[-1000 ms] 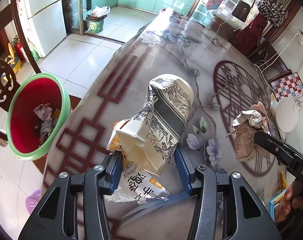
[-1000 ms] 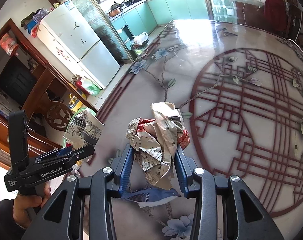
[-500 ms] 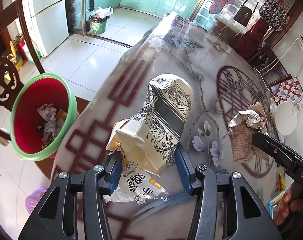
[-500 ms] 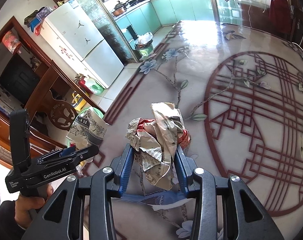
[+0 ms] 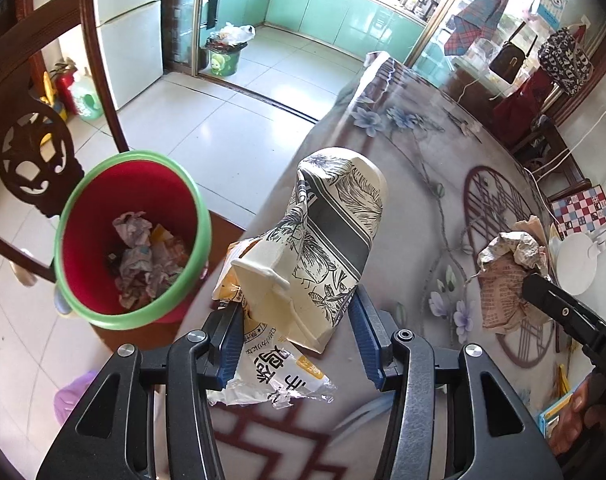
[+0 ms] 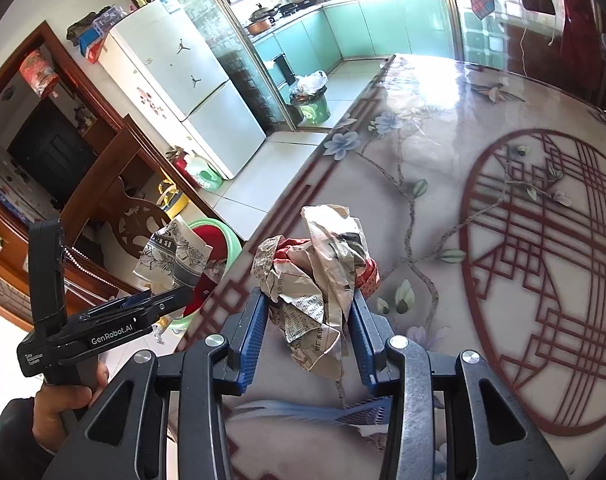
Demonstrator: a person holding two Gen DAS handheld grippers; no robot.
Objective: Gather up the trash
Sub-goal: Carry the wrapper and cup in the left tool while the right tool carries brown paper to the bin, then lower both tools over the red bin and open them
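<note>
Left tongs (image 5: 295, 332) clamped on crushed paper cup (image 5: 327, 248) and snack wrapper (image 5: 271, 376), above tabletop (image 5: 415, 208) edge beside red bin (image 5: 131, 236). Right tongs (image 6: 309, 336) clenched around crumpled newspaper (image 6: 319, 280) over tabletop.

"GenRobot.AI" – white lettering on the left gripper (image 6: 165, 304); "DAS" on the right gripper (image 5: 543, 292).

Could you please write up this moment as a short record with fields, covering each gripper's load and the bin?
left gripper: shut on crushed paper cup and a snack wrapper
right gripper: shut on crumpled newspaper
bin: red with a green rim, on the floor beside the table, crumpled trash already inside
position of loads: both above the table edge, not yet over the bin
</note>
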